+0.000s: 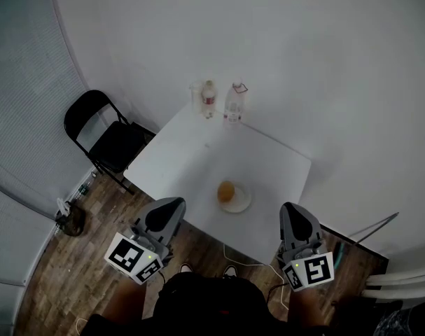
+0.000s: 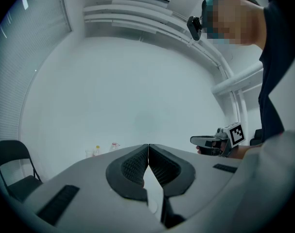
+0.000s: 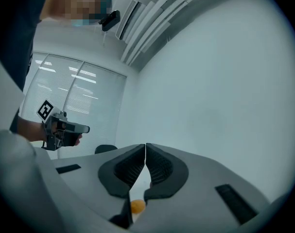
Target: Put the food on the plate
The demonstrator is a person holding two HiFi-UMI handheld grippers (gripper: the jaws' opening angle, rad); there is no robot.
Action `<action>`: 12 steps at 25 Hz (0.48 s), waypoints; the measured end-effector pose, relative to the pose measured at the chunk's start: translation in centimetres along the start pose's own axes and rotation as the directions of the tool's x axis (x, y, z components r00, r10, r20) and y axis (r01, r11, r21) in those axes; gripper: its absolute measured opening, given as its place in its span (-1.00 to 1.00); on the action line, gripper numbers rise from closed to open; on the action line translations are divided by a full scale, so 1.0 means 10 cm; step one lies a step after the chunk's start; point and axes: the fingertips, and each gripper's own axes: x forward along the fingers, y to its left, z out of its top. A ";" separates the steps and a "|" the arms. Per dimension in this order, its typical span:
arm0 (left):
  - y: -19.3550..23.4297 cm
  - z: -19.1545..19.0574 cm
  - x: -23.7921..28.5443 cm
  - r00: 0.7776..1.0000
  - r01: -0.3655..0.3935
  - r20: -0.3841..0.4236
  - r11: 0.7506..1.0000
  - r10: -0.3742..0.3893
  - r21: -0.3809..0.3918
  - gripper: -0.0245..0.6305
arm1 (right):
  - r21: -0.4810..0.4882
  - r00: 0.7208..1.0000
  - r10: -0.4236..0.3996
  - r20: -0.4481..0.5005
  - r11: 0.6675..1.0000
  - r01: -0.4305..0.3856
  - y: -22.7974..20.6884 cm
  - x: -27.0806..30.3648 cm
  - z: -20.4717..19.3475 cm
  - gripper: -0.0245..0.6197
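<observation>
While both my grippers hover level off the near edge of the white square table [image 1: 198, 156], the round orange-brown piece of food [image 1: 226, 190] sits on the small white plate [image 1: 243, 203], toward the plate's 9 o'clock side. That plate lies near the table's 6 o'clock edge, ahead of my two hands and between them. My left gripper [image 1: 167, 207] has its dark ribbed fingers [image 2: 133, 165] pressed together, with nothing between them. My right gripper [image 1: 296, 212] is likewise closed and empty, and the food shows below its tips. Two clear plastic bottles [image 1: 233, 103] stand at the table's 12 o'clock corner. A black folding chair [image 1: 103, 135] stands at 10 o'clock.
</observation>
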 end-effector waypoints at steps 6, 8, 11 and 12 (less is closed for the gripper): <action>0.01 -0.01 -0.02 1.000 -0.004 -0.006 1.000 0.004 -0.001 -0.85 | 0.007 1.000 0.012 -0.022 1.000 -0.012 0.02 0.06 -0.06 -0.85; 0.03 -0.03 -0.02 1.000 -0.004 -0.008 1.000 0.004 -0.006 -0.85 | 0.004 0.999 0.017 -0.028 1.000 -0.017 0.03 0.08 -0.08 -0.85; 0.05 -0.05 -0.01 1.000 -0.001 -0.008 1.000 0.001 -0.017 -0.85 | 0.004 0.999 0.022 -0.036 1.000 -0.022 0.04 0.12 -0.11 -0.85; 0.06 -0.06 -0.01 1.000 0.000 -0.009 1.000 0.000 -0.019 -0.85 | 0.006 0.999 0.023 -0.039 1.000 -0.023 0.05 0.13 -0.12 -0.85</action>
